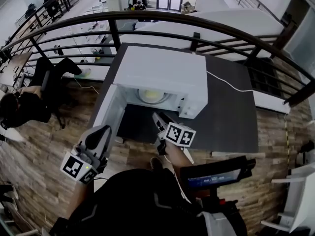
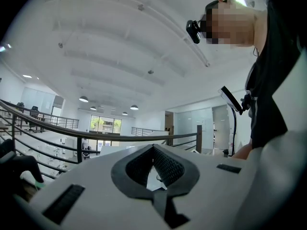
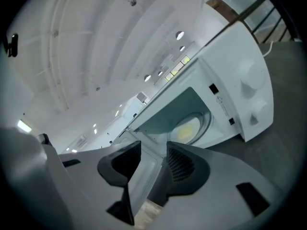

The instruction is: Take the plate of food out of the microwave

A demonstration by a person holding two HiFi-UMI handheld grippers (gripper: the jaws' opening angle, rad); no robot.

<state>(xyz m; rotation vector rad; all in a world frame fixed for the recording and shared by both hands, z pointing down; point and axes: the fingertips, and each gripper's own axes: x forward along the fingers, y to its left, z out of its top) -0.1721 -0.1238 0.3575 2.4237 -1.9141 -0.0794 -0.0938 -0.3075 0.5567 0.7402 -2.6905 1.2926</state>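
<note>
A white microwave (image 1: 162, 73) stands on a dark table (image 1: 231, 112), its door (image 1: 109, 113) swung open to the left. Inside it lies a plate of yellowish food (image 1: 151, 96), which the right gripper view shows as a pale plate (image 3: 188, 128) in the cavity. My right gripper (image 1: 158, 116) hovers in front of the opening, a little short of it. Its jaws (image 3: 153, 145) stand apart with nothing pressed between them, and the door edge (image 3: 144, 176) shows through the gap. My left gripper (image 1: 101, 132) hangs low at the left beside the door, tips (image 2: 153, 147) together, pointing up at the ceiling.
A dark curved railing (image 1: 197, 21) runs behind the table, with a drop to a lower floor beyond it. A white cable (image 1: 231, 85) trails from the microwave across the table. A seated person (image 1: 24, 107) is far left. A black screen device (image 1: 216, 176) juts out near my chest.
</note>
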